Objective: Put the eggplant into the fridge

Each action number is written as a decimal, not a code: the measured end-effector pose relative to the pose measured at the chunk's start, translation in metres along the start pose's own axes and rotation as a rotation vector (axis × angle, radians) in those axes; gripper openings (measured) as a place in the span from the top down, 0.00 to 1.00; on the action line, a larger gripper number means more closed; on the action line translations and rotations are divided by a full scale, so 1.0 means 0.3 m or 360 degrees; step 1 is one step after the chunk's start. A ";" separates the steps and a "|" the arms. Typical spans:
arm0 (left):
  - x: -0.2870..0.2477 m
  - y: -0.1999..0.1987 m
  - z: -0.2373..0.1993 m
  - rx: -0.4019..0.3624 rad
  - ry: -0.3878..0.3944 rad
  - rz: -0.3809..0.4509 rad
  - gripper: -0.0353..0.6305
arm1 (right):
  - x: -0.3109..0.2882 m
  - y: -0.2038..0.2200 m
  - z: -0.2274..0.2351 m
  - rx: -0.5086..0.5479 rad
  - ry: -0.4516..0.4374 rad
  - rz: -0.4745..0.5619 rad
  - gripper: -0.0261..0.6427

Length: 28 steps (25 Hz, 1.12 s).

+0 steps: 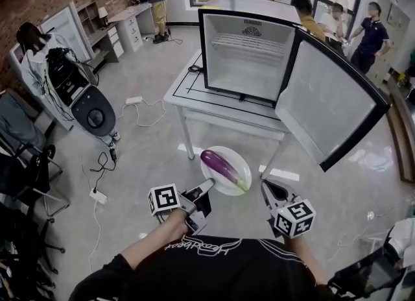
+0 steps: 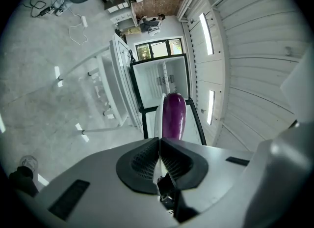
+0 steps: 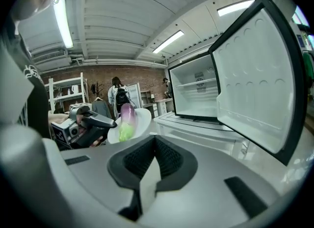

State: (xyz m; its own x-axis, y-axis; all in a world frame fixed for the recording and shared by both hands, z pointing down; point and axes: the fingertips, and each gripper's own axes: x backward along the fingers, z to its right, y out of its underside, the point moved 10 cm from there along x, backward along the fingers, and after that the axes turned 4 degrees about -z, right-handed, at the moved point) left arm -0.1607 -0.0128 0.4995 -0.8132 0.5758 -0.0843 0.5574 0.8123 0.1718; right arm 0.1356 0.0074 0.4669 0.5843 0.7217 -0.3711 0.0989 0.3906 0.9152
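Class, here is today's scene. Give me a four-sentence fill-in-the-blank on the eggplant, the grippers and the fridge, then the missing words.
1. The glossy purple eggplant lies on a round white ____.
2. The left gripper is shut on that dish's rim, while the right gripper holds ____.
3. The small white fridge has its door standing ____.
4. The fridge stands on a white ____.
Missing words: plate; nothing; open; table.
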 end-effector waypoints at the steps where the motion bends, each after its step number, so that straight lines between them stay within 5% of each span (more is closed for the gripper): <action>1: -0.008 -0.032 -0.006 0.0001 0.0003 0.0005 0.92 | -0.029 -0.020 0.003 0.0012 0.0000 0.0006 0.95; 7: -0.040 -0.152 -0.011 0.0005 0.0035 0.0019 0.92 | -0.112 -0.097 0.011 0.0052 0.0015 0.0018 0.95; 28: -0.068 -0.260 -0.064 0.0047 0.0020 0.0045 0.92 | -0.233 -0.128 0.085 0.0024 0.0061 0.0071 0.95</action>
State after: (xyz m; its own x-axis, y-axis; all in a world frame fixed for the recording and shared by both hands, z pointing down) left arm -0.1908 -0.0897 0.5065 -0.7992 0.5973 -0.0672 0.5845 0.7983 0.1451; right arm 0.1114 -0.0725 0.4617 0.5572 0.7595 -0.3356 0.0856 0.3494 0.9330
